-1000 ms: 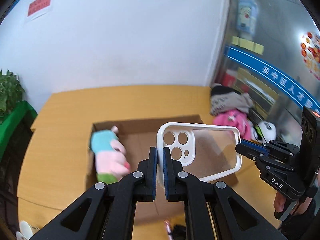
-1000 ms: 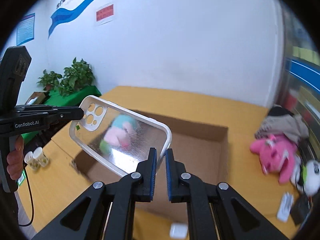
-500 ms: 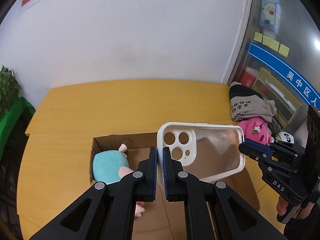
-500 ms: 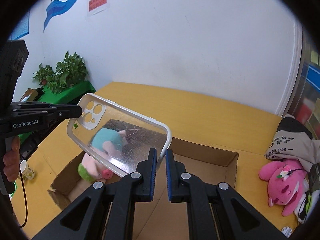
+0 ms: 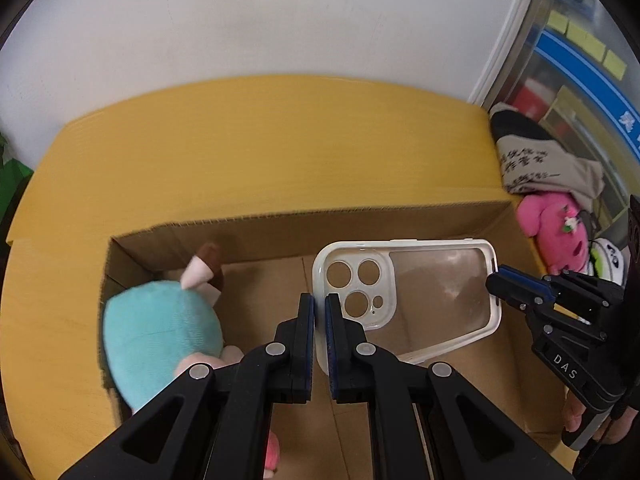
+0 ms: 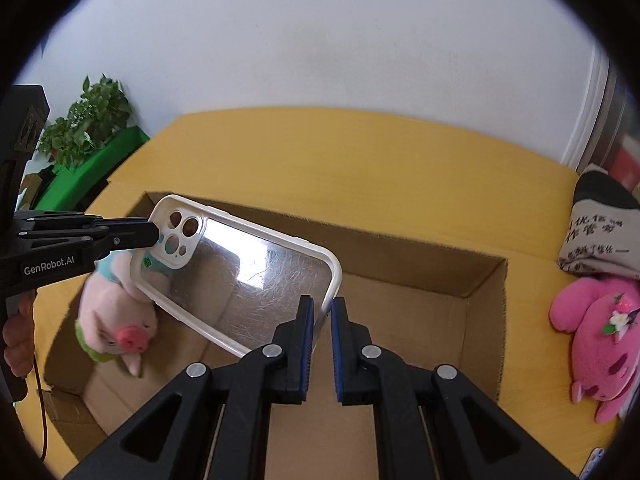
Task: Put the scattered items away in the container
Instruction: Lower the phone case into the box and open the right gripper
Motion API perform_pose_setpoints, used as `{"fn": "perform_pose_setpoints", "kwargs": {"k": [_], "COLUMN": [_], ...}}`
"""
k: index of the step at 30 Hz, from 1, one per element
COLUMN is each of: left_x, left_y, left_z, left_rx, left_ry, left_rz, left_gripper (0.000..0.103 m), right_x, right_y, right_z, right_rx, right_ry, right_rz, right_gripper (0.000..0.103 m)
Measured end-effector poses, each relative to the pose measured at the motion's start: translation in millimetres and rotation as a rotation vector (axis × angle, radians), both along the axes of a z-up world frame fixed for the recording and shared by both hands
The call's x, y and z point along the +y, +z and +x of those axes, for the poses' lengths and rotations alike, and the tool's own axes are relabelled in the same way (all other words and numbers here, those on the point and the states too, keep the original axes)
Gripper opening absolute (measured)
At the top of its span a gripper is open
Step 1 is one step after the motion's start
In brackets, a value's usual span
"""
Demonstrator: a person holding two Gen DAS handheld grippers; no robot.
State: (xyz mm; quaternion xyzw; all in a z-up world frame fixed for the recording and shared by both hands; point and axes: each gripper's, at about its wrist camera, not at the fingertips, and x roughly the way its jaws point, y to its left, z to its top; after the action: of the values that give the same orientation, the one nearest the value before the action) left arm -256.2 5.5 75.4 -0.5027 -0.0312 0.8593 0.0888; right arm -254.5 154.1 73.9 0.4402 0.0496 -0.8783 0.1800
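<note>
Phone case [image 5: 436,300] hangs over the open cardboard box [image 6: 452,276], pinched at both ends: left claw [image 5: 320,322] clamped on the camera-cutout end, right claw [image 6: 320,320] clamped on the opposite white rim. Case looks light, thin, a bit flexible; clear back is glossy and likely slippery, so the bumper rim is the sound hold. Plush pig [image 6: 116,320] lies inside the box. Pink plush [image 6: 600,336] waits on the counter [image 5: 260,140].
</note>
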Motion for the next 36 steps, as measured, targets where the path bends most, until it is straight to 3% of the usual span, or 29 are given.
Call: {"fn": "perform_pose_setpoints", "kwargs": {"k": [7, 12, 16, 18, 20, 23, 24, 26, 28, 30, 32, 36], "left_x": [-0.7, 6.7, 13.0, 16.0, 16.0, 9.8, 7.5, 0.0, -8.2, -16.4, -22.8, -24.2], "left_y": [-59.7, -72.9, -81.5, -82.2, -75.5, -51.7, -40.1, -11.1, 18.4, 40.2, 61.9, 80.3], "left_z": [-27.1, -39.3, -40.9, -39.2, -33.4, -14.3, -4.0, 27.4, 67.9, 104.6, 150.7, 210.6], "left_rx": [-0.136, -0.172, -0.177, -0.177, -0.159, -0.094, -0.053, 0.051, 0.152, 0.231, 0.311, 0.408], "left_ry": [0.073, 0.099, 0.106, 0.100, 0.094, 0.094, 0.097, 0.107, 0.111, 0.104, 0.094, 0.117], "left_rz": [-0.065, -0.123, -0.163, -0.170, -0.135, -0.066, -0.062, -0.047, -0.021, -0.005, 0.013, 0.050], "left_gripper": [0.004, 0.004, 0.005, 0.008, 0.024, 0.047, 0.051, 0.075, 0.085, 0.088, 0.099, 0.103], "right_x": [-18.9, -26.1, -23.4, -21.3, -20.0, -14.1, -11.7, -1.7, 8.4, 15.0, 22.6, 29.9], "right_y": [-48.1, -73.4, -92.8, -96.3, -94.3, -77.5, -68.0, -39.9, -11.1, 14.1, 36.2, 53.3], "right_z": [-33.0, -45.8, -48.7, -48.5, -45.6, -31.9, -24.7, -0.6, 29.2, 64.4, 106.0, 163.3], "right_rx": [-0.089, -0.124, -0.163, -0.154, -0.148, -0.087, -0.068, -0.008, 0.058, 0.131, 0.202, 0.237], "right_ry": [0.009, 0.000, -0.004, 0.001, 0.018, 0.028, 0.025, 0.019, 0.021, 0.019, -0.002, -0.040], "right_rz": [0.060, 0.095, 0.063, 0.039, 0.015, 0.027, 0.029, 0.007, -0.012, -0.002, 0.020, 0.015], "right_gripper": [0.007, 0.007, 0.011, 0.014, 0.026, 0.040, 0.043, 0.051, 0.066, 0.075, 0.075, 0.075]}}
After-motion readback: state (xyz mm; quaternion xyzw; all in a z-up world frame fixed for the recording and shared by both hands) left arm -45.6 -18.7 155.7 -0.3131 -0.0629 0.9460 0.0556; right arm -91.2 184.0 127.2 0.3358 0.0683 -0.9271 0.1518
